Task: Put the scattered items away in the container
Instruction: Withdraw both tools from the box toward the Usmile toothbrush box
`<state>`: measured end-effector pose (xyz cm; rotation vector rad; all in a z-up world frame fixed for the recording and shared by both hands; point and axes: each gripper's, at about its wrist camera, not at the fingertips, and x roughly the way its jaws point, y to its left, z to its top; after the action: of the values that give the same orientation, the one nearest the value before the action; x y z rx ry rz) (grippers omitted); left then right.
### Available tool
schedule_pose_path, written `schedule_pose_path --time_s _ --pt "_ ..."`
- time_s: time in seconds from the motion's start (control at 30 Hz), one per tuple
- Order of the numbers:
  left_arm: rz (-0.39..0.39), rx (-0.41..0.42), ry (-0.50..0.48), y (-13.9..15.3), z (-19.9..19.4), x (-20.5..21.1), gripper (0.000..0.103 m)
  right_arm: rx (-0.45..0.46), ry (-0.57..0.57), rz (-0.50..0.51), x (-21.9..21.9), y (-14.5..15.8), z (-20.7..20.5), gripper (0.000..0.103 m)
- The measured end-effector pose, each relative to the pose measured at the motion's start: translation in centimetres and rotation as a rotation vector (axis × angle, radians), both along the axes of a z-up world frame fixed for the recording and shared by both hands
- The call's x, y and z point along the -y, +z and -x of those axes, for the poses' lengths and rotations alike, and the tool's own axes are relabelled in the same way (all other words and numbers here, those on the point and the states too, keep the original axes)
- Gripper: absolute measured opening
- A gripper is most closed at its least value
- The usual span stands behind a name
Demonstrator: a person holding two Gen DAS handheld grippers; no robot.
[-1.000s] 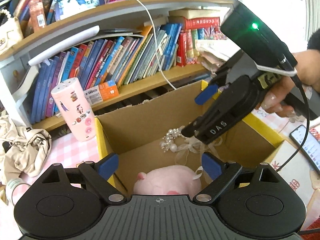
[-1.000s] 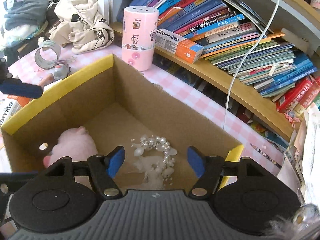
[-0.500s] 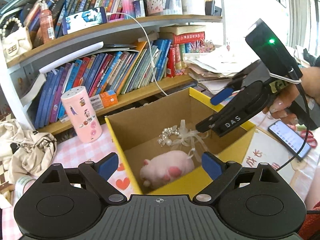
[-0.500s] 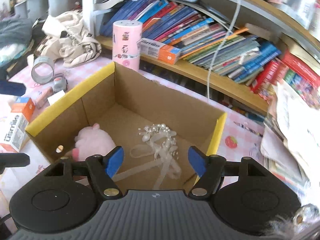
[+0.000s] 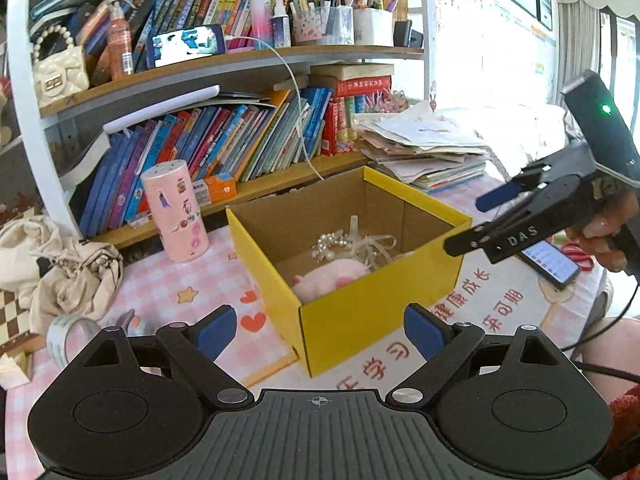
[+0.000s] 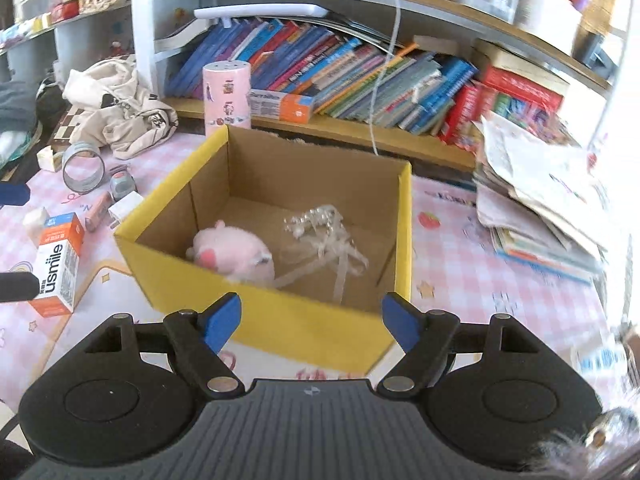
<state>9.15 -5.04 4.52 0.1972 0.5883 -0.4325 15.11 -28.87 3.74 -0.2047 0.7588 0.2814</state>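
Pink-checked desk: both grippers, left and right, gape empty before the box; right's jaws just widened, so approach the carton to its left squarely.

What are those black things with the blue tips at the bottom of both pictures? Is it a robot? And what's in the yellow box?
No robot here. A person holds a grabbing tool in each hand, and each one carries a camera looking along its two blue-tipped fingers. One picture comes from the left tool, the other from the right tool. In the left picture you can also see the right tool and the hand holding it.

Both tools are open and hold nothing; the right one has just been opening wider.

The yellow box sits on a pink checked table. Inside lie a pink plush toy and a beaded ribbon piece. Still outside are a roll of tape, an orange-and-white carton and a pink canister.
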Motion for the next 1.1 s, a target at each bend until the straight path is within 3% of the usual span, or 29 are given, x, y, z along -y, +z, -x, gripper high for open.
schedule_pose_path --time_s 0.3,0.67,0.87,1.1 --pt "0.039 -0.052 0.053 -1.5 3.0 -3.2 0.093 -0.085 -0.094 -0.045 -1.1 -2.8 4.1 0.078" --pt "0.028 -0.143 0.157 -4.0 6.4 -7.0 0.093 -0.189 -0.099 -0.044 -5.2 -6.6 7.8 0.080" --pt "0.024 -0.184 0.215 -5.0 7.1 -8.5 0.093 -0.191 -0.084 -0.038 -7.6 -7.0 8.7 0.081" --pt "0.020 -0.189 0.217 -5.3 7.6 -9.3 0.093 -0.163 -0.017 0.017 -10.7 -6.9 9.3 0.081"
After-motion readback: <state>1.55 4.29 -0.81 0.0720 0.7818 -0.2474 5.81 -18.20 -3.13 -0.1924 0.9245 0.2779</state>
